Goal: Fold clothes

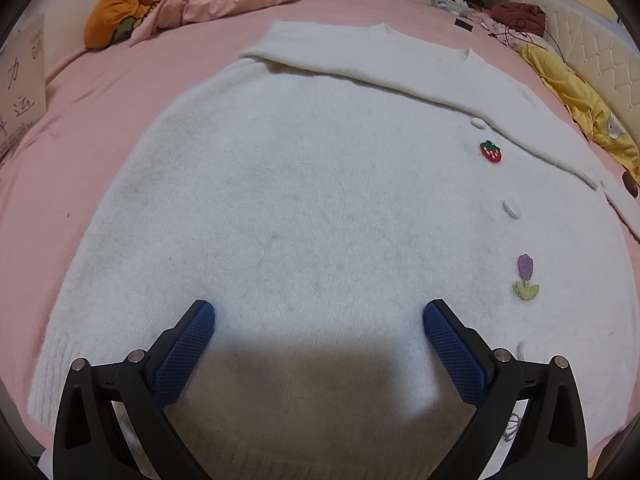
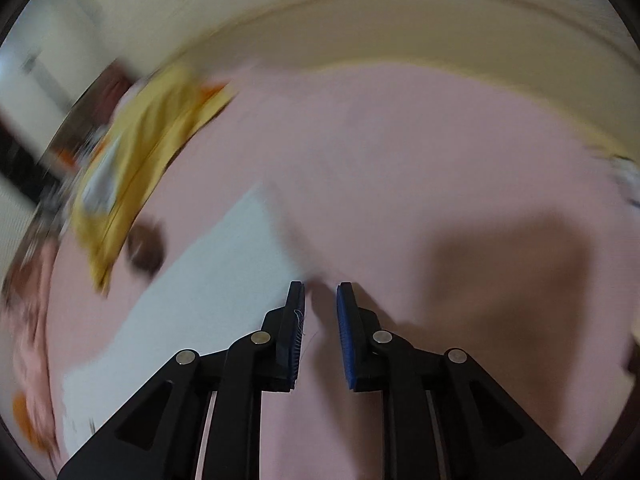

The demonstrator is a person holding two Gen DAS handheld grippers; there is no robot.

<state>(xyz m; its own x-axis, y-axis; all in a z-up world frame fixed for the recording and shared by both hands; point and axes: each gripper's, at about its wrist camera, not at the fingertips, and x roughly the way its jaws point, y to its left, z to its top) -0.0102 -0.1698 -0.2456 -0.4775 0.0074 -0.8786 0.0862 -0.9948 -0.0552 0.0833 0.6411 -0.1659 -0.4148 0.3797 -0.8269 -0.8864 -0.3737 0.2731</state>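
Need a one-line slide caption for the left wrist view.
Open left tongs hover over a white cardigan with one sleeve folded across, spread on a pink bed.

Bare pink sheet point(image 2: 400, 168) right of cardigan point(image 1: 300, 200); yellow cloth point(image 1: 580, 100), crumpled duvet point(image 1: 224, 0) crowd far edges

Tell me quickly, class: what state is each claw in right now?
Left claw: wide open, empty, over the white cardigan.
Right claw: narrowly open, holding nothing, over the pink sheet.

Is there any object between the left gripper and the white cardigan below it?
Nothing visible. The left gripper hangs open directly over the fluffy white knit cardigan, spread on the pink bedsheet.
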